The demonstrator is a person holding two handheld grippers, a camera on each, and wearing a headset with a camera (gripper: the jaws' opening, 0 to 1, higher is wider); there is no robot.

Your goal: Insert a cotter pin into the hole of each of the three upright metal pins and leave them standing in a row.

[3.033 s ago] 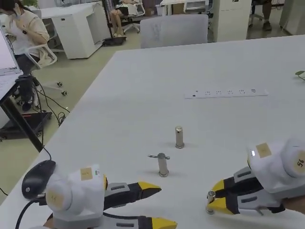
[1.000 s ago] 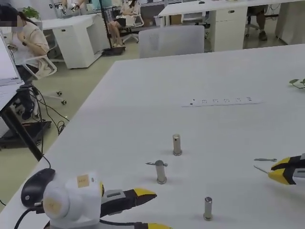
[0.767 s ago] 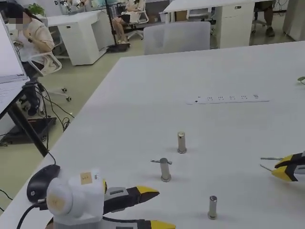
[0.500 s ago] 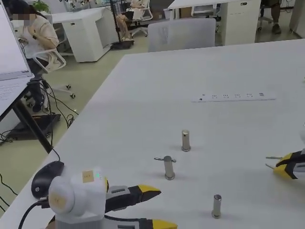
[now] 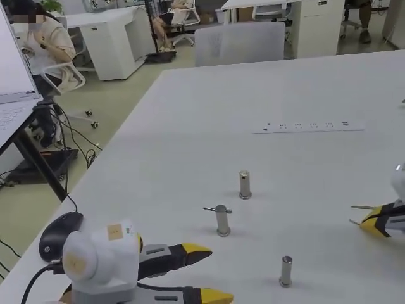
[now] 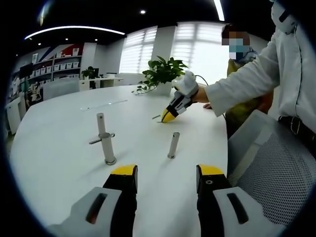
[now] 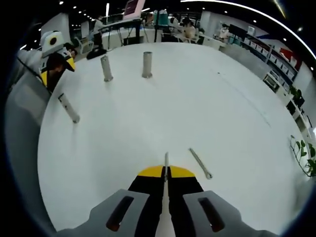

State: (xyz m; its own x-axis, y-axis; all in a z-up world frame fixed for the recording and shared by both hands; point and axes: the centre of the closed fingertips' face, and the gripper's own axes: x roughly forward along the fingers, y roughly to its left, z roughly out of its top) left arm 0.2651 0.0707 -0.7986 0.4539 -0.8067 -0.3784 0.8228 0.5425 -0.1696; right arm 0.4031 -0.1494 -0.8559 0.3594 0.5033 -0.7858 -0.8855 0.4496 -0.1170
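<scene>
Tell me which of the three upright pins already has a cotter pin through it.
The middle pin of the row: a cotter pin crosses its top hole and sticks out sideways. The far pin and the near pin stand bare.

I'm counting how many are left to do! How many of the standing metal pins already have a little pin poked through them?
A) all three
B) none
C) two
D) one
D: the middle pin has a cotter pin sticking through near its top, while the far pin and the near pin stand bare.
</scene>
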